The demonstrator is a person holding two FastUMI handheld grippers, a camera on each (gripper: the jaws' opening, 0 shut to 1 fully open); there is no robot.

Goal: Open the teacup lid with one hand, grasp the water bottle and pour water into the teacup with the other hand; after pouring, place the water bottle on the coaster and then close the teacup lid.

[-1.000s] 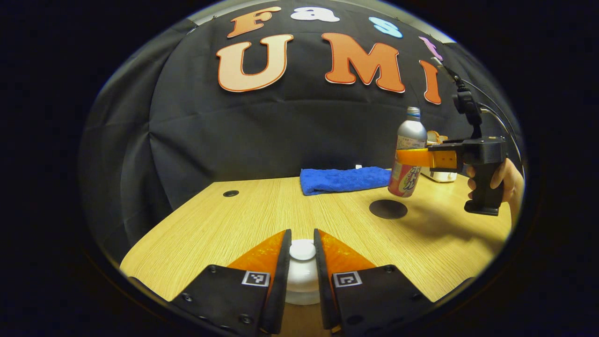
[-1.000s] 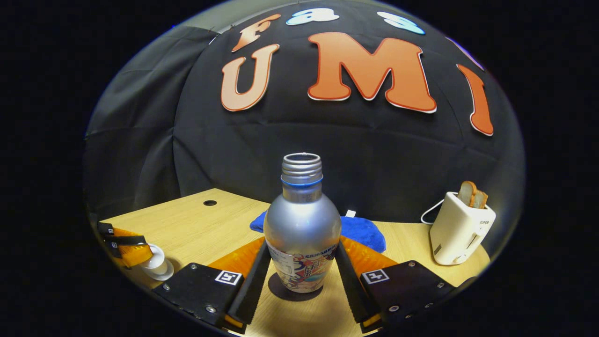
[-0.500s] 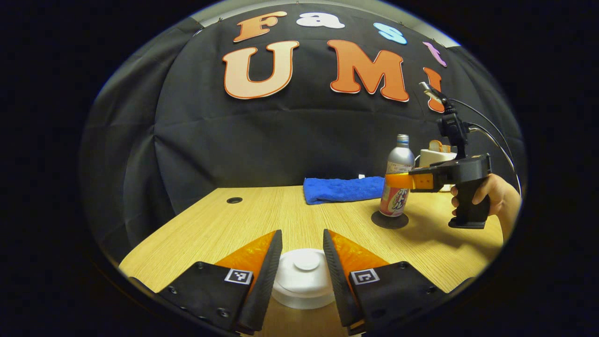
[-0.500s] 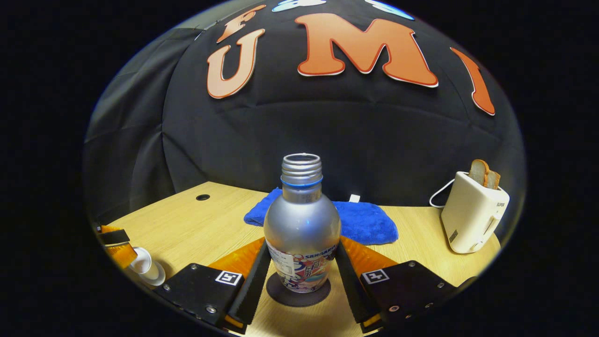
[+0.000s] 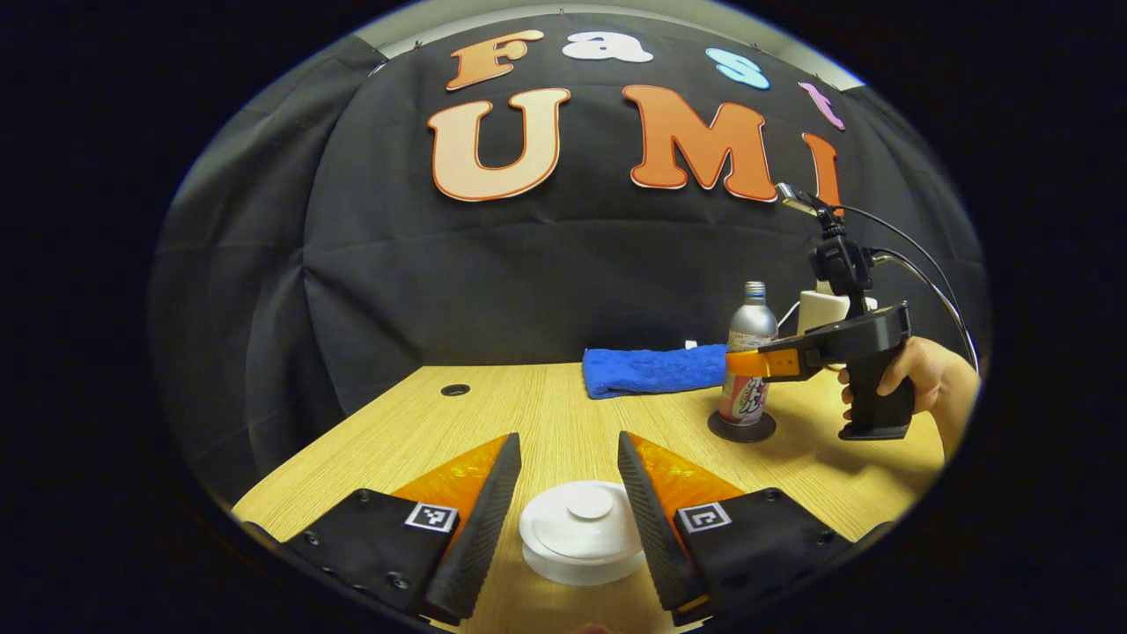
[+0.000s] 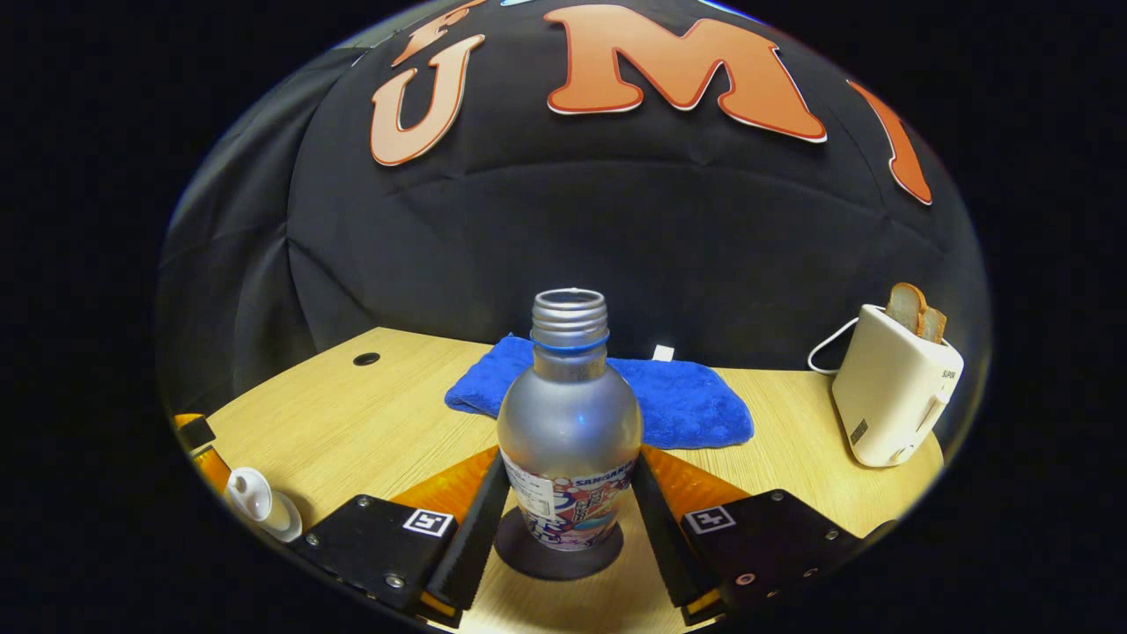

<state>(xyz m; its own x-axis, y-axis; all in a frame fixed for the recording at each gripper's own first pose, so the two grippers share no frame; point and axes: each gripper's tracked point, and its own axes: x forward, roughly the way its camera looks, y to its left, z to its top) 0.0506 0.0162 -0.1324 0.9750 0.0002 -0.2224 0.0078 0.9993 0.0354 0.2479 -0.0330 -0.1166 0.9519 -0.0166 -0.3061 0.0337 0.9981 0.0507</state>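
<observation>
Pale wood-grain worktop [image 5: 546, 414], backed by black cloth. Left gripper view: left hand-held gripper [image 5: 558, 471] is held wide, its fingers standing clear on either side of the round white teacup lid [image 5: 582, 528], which is seated on the cup. Farther right, the silver metal water bottle with printed label [image 5: 747, 365] is seen upright on the dark round coaster [image 5: 741, 428], flanked by the right hand-held gripper [image 5: 748, 363], which is gripped by a hand [image 5: 920, 383]. A folded blue towel [image 5: 651, 370] is laid behind.

Right gripper view: right hand-held gripper [image 6: 568, 493] is seen with both fingers at the bottle's [image 6: 569, 431] labelled sides; actual contact cannot be told. The bottle is stood on the coaster [image 6: 556, 558]. A white toaster holding bread [image 6: 894, 387] is placed at right, the towel [image 6: 687, 405] behind, the lid [image 6: 255, 502] at far left.
</observation>
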